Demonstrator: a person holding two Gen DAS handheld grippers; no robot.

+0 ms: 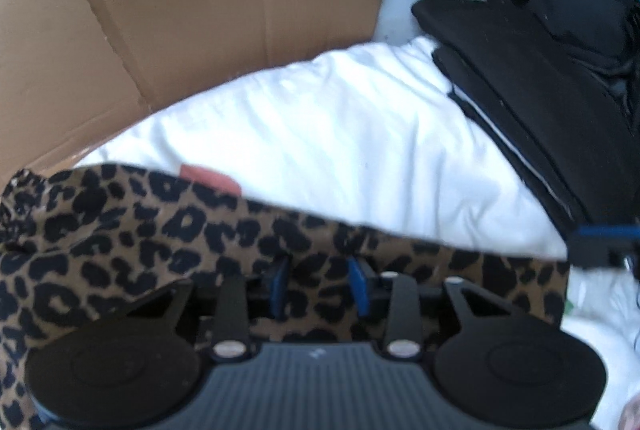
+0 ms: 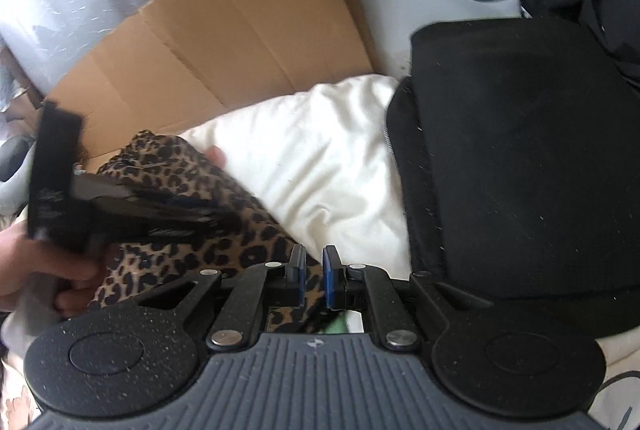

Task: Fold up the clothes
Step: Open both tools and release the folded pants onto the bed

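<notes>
Leopard-print garment point(image 1: 168, 230) stretched in a band across the white bedding point(image 1: 320, 133), running from nine o'clock to four o'clock in the left wrist view; left hand-held gripper point(image 1: 318, 282) low over it at six o'clock, its blue-padded fingers point(image 1: 358, 286) parted with patterned cloth showing in the gap, the pads not seen pressing on it; whether they pinch any fabric I cannot tell for sure. Over to the right wrist view; right hand-held gripper point(image 2: 314, 278) at six o'clock, fingers nearly together with only a thin slit between them, leopard fabric lying beneath and behind them; a grip on it cannot be made out. At nine o'clock there, a hand point(image 2: 44, 262) wraps the other gripper's black body, blurred. Folded black clothes point(image 2: 520, 157) stacked at three o'clock on the bedding, just beside the right gripper; brown cardboard point(image 2: 240, 29) flattened and leaning at eleven o'clock behind the white bedding; a small pink patch point(image 1: 208, 175) peeking out at the garment's upper edge.
</notes>
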